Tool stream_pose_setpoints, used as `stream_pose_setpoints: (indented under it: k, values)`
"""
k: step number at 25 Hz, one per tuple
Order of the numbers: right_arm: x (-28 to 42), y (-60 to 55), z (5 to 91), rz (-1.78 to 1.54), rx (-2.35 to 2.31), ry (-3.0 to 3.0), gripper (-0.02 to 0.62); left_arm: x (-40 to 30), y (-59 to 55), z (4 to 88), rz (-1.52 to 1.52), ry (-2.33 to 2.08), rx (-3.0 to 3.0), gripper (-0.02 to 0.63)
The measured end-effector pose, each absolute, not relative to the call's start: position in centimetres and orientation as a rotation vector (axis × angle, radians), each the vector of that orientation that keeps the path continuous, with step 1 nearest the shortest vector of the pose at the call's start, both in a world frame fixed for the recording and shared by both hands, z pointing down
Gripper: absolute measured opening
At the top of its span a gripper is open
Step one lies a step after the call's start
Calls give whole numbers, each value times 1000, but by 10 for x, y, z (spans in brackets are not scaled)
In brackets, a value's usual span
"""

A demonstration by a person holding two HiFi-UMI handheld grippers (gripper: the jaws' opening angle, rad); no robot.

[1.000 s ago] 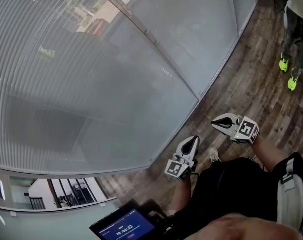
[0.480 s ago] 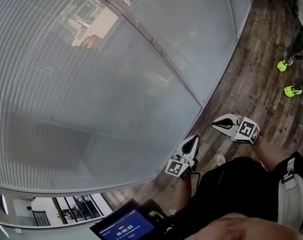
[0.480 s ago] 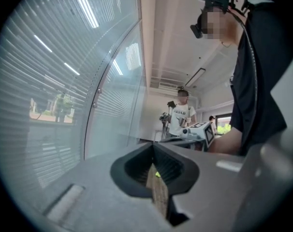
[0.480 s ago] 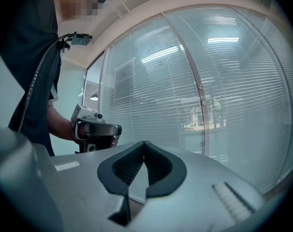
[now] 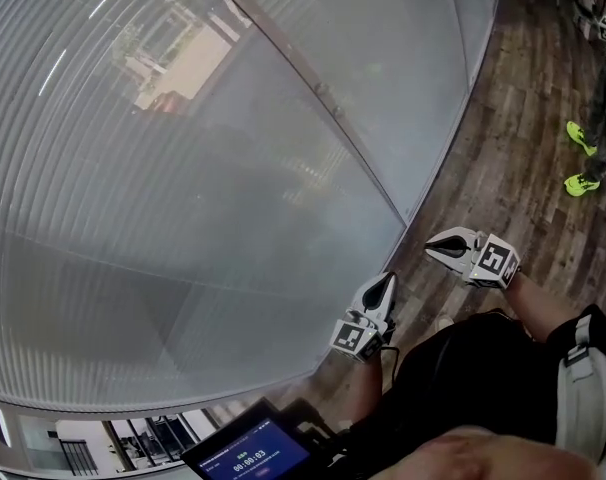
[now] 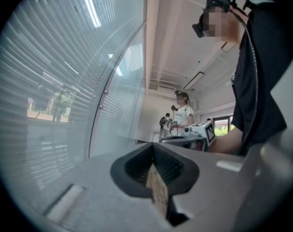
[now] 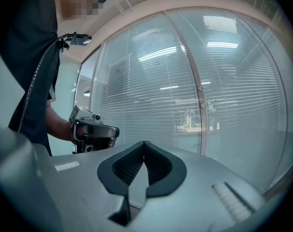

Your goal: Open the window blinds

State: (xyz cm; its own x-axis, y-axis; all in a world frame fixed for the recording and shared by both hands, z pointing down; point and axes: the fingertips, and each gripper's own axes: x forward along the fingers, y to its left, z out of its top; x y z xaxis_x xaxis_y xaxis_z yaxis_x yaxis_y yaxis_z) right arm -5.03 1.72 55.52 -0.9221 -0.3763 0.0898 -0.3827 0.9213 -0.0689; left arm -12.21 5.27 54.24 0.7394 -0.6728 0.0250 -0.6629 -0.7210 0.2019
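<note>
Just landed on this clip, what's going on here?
A person stands on a wooden floor beside a curved glass wall with slatted blinds lowered across it. They hold the left gripper and the right gripper low in front of them. Both have their jaws together with nothing between them, and neither touches the blinds. Opening the blinds has not yet begun. A second person's bright green shoes show further along the floor.
</note>
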Motion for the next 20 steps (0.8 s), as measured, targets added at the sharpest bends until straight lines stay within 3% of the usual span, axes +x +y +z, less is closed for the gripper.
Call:
stream_pose_setpoints:
  k: [20]
  values:
    - [-84, 22, 549, -19, 529, -2898, 6, -158, 49, 554, -236, -1117, 2733, 2]
